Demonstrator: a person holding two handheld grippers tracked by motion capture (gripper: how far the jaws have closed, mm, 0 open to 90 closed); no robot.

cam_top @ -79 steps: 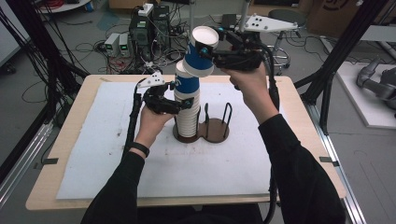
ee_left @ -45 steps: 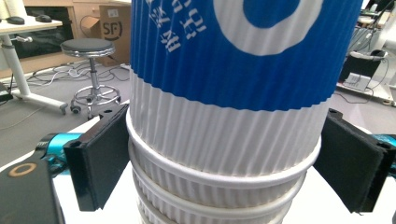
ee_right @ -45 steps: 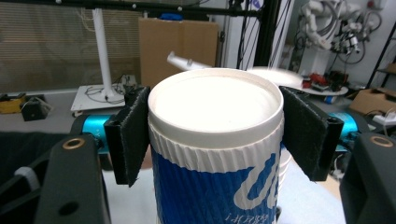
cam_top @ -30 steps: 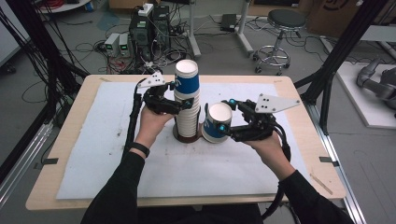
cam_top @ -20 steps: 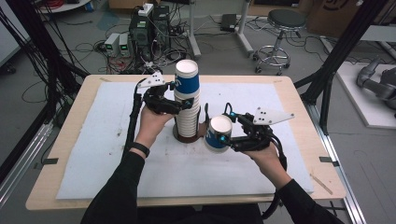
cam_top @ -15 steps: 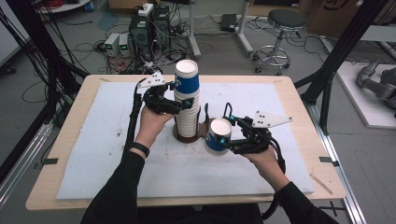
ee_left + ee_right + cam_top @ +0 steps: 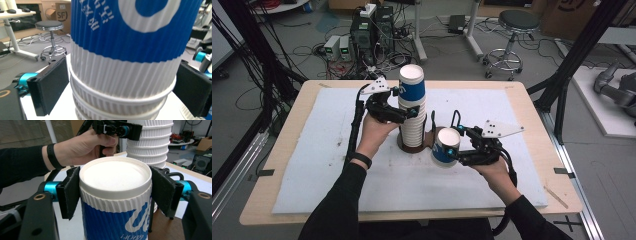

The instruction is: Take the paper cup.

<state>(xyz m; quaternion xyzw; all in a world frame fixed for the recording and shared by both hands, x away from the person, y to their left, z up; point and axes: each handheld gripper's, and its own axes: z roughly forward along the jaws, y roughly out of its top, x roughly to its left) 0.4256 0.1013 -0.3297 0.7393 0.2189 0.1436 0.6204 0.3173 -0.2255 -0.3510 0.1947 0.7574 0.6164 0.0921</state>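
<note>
A tall stack of upturned blue-and-white ribbed paper cups stands on a brown holder mid-table. My left gripper reaches around the stack about halfway up. Its jaws have just been opening, and its pads now stand just off the stack's sides. A single cup of the same kind is held bottom-up, low and just right of the stack, with my right gripper shut on it. In the right gripper view the pads press both sides of this cup below its white base.
Black wire loops rise from the holder between stack and cup. A white mat covers the wooden table. Beyond the far edge stand a stool and boxes of electronics with cables.
My right gripper has brought the single cup down from beside the top of the stack to low at its right. The left hand and stack stayed in place.
</note>
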